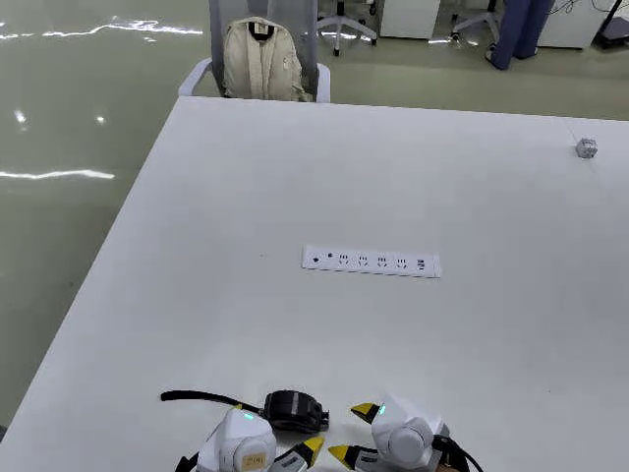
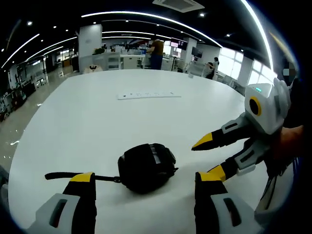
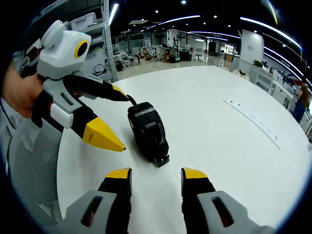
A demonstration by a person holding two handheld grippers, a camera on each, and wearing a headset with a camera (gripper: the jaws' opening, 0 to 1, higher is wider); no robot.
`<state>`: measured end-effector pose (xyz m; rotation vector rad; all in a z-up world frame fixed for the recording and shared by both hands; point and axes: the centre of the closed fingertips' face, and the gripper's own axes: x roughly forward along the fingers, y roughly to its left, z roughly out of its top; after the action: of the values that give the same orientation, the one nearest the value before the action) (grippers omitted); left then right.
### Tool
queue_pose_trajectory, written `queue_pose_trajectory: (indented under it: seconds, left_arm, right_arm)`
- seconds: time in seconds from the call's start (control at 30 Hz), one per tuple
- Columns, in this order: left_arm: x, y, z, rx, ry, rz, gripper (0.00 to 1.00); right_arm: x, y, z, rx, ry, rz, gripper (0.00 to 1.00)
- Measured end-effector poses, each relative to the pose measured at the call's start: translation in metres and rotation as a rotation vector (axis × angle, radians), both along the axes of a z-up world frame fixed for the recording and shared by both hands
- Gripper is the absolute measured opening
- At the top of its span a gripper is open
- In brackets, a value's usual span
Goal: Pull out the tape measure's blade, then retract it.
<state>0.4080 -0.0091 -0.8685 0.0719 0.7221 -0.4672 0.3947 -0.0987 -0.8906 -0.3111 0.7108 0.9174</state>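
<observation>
hovering with jaws apart, left tool [image 2: 145, 179] and right tool [image 3: 156, 174] could skid the unpinned black rubbery tape measure [image 3: 147, 131] across the slick white tabletop [image 1: 393, 177].

A power strip [image 1: 371, 262] lies flat on the white table [image 1: 246, 187]. A beige backpack [image 1: 261, 59] sits on a chair [image 1: 221, 15] beyond
</observation>
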Motion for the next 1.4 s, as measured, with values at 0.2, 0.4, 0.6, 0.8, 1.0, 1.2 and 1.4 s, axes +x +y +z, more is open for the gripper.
queue_pose_trajectory:
  seconds: [0.2,0.4,0.6,0.8,1.0,1.2,1.4]
  left_arm:
    - [-0.004,0.003,0.003,-0.011,-0.002,-0.019,0.83]
    - [-0.008,0.007,0.003,-0.020,0.000,-0.037,0.83]
    - [-0.015,0.011,0.004,-0.027,-0.001,-0.051,0.84]
    - [-0.024,0.018,0.005,-0.037,0.004,-0.061,0.85]
    - [-0.032,0.023,0.010,-0.042,0.002,-0.075,0.87]
    - [-0.041,0.026,0.016,-0.043,-0.003,-0.096,0.89]
    - [-0.048,0.034,0.018,-0.042,-0.002,-0.107,0.89]
  right_arm:
    - [-0.007,-0.006,0.005,0.015,0.005,-0.048,0.43]
    - [-0.010,-0.011,0.013,0.031,0.004,-0.103,0.46]
    - [-0.018,-0.012,0.021,0.043,0.000,-0.139,0.48]
    - [-0.029,-0.015,0.028,0.056,0.003,-0.177,0.51]
    - [-0.043,-0.015,0.036,0.069,0.008,-0.199,0.53]
    - [-0.055,-0.019,0.042,0.080,0.010,-0.209,0.57]
    - [-0.063,-0.025,0.048,0.083,0.007,-0.225,0.59]
